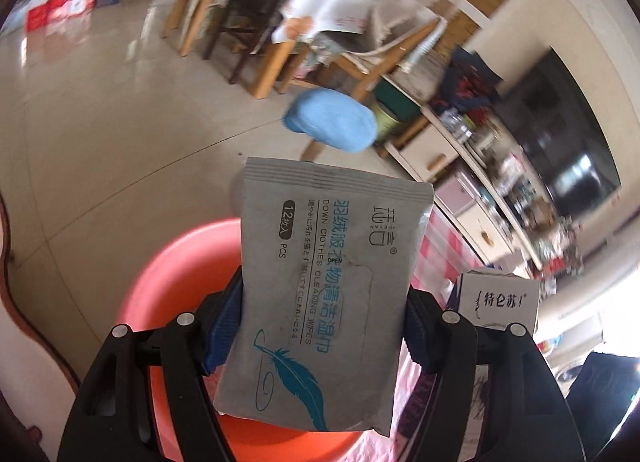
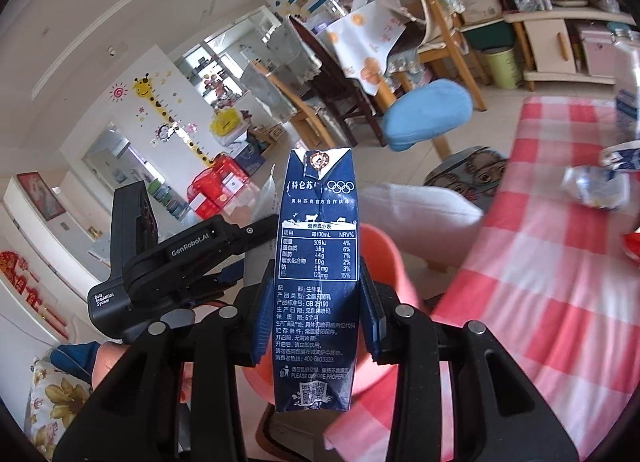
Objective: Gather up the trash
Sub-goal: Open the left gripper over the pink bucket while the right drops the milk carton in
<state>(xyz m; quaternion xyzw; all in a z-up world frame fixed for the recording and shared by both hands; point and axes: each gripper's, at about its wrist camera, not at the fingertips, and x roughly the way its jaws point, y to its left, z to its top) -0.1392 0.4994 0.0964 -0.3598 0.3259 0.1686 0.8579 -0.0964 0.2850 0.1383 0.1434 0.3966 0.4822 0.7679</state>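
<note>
- The wipes pack (image 1: 324, 294) is clamped between the fingers of the left gripper (image 1: 324, 326), right above the pink bin (image 1: 168, 282).
- The milk carton (image 2: 316, 282) is clamped in the right gripper (image 2: 316, 314). The same pink bin (image 2: 384, 262) shows just behind it.
- The pack is soft and floppy. If the jaws part while the hand is off to one side, I think it could flutter past the rim onto the floor.
- The two grippers are close together. They could bump over the bin.
- The carton may hold leftover milk; tipped, it might drip on the checked cloth (image 2: 540, 262).
- More trash, a crumpled wrapper (image 2: 596, 185), lies far right on the cloth.
- Inside the bin is hidden. The far room is blurry.
</note>
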